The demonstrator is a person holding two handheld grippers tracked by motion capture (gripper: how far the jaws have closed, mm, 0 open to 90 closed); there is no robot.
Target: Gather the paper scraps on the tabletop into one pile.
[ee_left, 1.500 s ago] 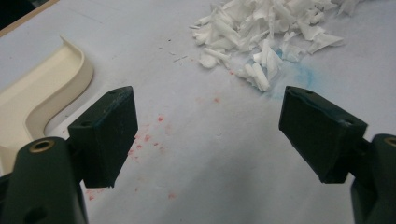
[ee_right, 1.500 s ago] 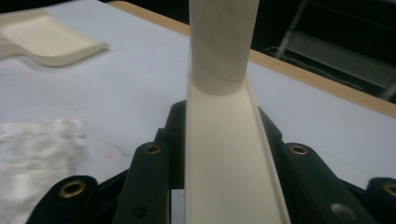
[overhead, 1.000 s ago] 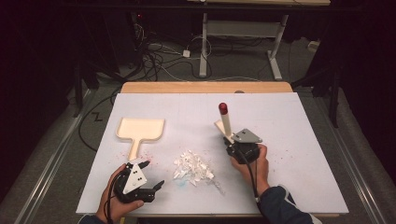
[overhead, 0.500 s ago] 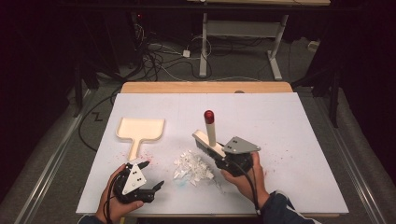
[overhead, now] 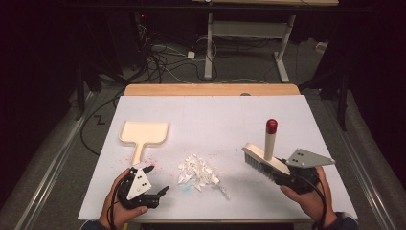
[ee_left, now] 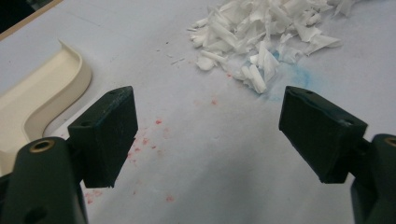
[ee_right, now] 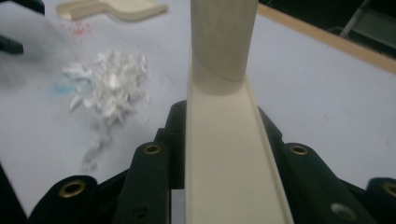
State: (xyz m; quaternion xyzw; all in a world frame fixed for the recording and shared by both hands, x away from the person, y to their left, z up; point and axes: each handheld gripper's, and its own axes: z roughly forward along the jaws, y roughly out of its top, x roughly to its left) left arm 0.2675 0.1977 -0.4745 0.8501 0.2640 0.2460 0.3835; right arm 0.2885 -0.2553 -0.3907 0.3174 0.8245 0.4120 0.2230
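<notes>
Right gripper (overhead: 282, 176), clamped on brush (overhead: 265, 158), has moved right, away from scraps (overhead: 198, 170). Left gripper (overhead: 155, 181) unchanged, jaws wide, beside scraps. Dustpan (overhead: 143, 132) beyond scraps. Brush bristles hidden in right gripper view.

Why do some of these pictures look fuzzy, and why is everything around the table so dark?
High view: light falls on the white table, the floor behind stays dim. Left gripper view: the near tongs look soft, the paper scraps sharper. Right gripper view: the brush sits close and blurred, and the scraps and dustpan behind are hazy too.
</notes>
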